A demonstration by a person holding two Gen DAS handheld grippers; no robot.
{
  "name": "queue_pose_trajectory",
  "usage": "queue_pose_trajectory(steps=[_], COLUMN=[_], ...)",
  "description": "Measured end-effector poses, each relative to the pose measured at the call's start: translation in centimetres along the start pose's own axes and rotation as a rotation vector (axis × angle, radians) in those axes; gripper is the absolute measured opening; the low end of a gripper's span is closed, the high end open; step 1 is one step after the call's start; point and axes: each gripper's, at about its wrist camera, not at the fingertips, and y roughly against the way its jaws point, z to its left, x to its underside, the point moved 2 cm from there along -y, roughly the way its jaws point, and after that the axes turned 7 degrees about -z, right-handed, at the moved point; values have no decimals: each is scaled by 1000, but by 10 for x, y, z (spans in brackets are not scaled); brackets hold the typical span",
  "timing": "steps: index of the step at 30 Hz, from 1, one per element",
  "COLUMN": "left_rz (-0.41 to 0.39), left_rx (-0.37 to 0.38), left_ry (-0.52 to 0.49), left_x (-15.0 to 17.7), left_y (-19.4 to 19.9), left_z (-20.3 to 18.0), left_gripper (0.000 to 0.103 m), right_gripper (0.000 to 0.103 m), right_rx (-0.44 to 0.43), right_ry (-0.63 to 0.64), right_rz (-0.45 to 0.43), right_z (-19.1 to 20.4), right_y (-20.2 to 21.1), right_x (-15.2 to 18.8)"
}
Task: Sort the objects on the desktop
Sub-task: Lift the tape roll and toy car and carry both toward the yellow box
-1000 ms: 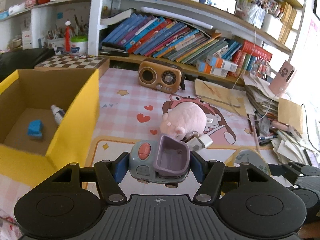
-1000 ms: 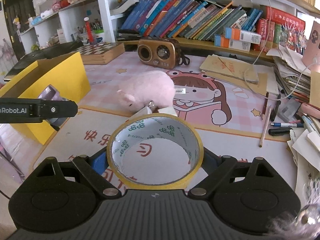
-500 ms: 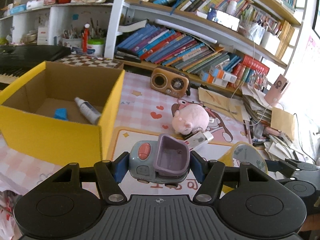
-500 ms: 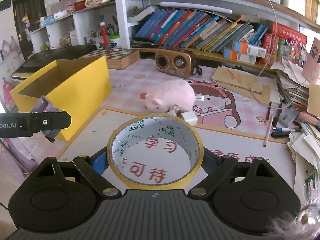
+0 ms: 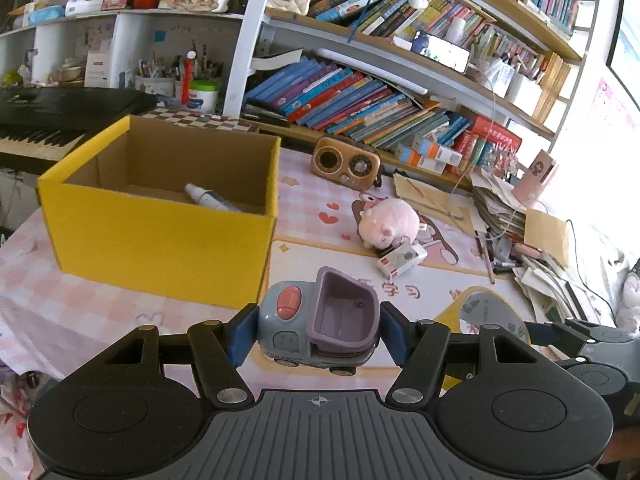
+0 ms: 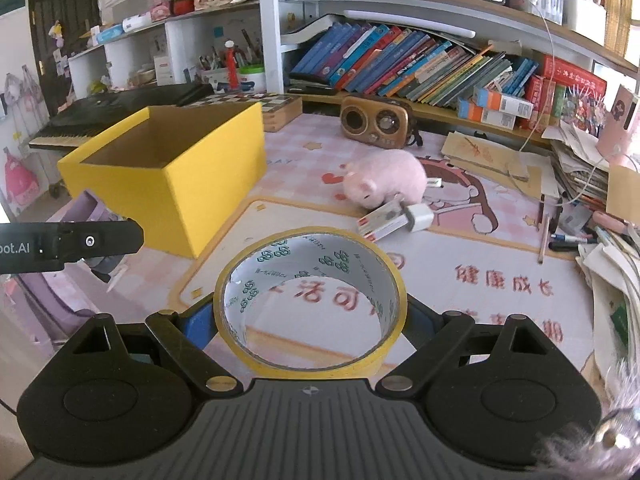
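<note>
My left gripper (image 5: 318, 330) is shut on a grey toy truck (image 5: 280, 324) with a purple tipper; it hangs above the desk in front of the yellow cardboard box (image 5: 160, 236). A white tube (image 5: 208, 199) lies inside the box. My right gripper (image 6: 308, 312) is shut on a roll of yellow tape (image 6: 308, 362), held over the play mat. In the right wrist view the left gripper (image 6: 72, 240) and its truck show at the left, beside the box (image 6: 216, 184). The tape roll (image 5: 484, 316) also shows at the lower right of the left wrist view.
A pink plush pig (image 6: 386, 180), a white charger (image 6: 418, 214) and a small red-and-white carton (image 6: 380, 226) lie mid-desk. A brown radio (image 6: 376, 126) stands behind. Paper stacks and pens (image 6: 576, 184) crowd the right edge. A keyboard (image 5: 48, 120) and bookshelves sit at the back.
Both grippers have drawn back from the desk with their loads still gripped. The yellow box and the plush pig now look smaller and farther away; the box shows its whole front wall.
</note>
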Motion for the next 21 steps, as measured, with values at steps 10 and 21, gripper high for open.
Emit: queue_pose_trajectory(steps=[10, 21], left_rz=[6, 10], left_rx=[-24, -86], left_ry=[6, 37], left_x=[18, 33], left_y=[43, 79], left_z=[30, 61], left_gripper=[64, 64], right_gripper=[90, 90], right_rx=[-28, -105], right_ry=[-11, 14], right_rz=[21, 48], right_z=[50, 97], right_y=[21, 28], right_x=[23, 38])
